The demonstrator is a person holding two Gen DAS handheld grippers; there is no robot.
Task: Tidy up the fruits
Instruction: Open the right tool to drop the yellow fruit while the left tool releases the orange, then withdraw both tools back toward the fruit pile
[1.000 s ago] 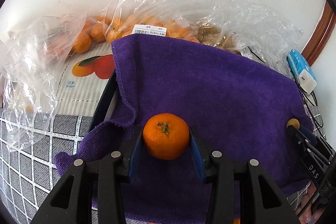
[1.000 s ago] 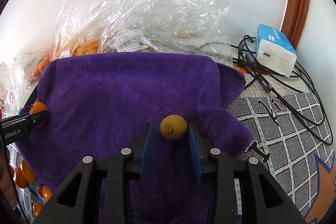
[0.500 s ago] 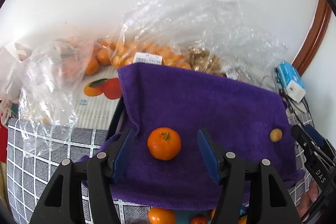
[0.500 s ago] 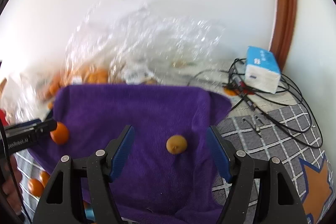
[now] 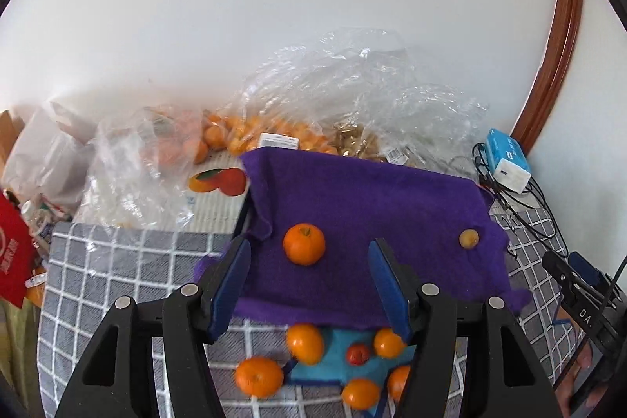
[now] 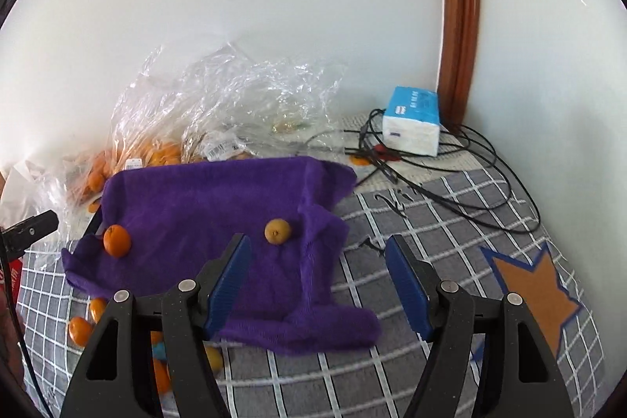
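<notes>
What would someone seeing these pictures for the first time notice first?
The bright purple towel spread over a raised surface in the middle stands out, with an orange tangerine near its left edge and a smaller yellowish fruit toward its right. Both the left gripper and right gripper hang open in front of it, holding nothing. Behind, crumpled clear plastic bags of fruit lie against the white wall.

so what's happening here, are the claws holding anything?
No, both are open and empty. The left claw hangs over a tangerine that lies on the purple towel. The right claw is above the towel's right edge, with a small yellowish fruit resting just ahead of its left finger. More tangerines lie loose on the checked cloth below the towel, and bagged fruit sits by the wall.
</notes>
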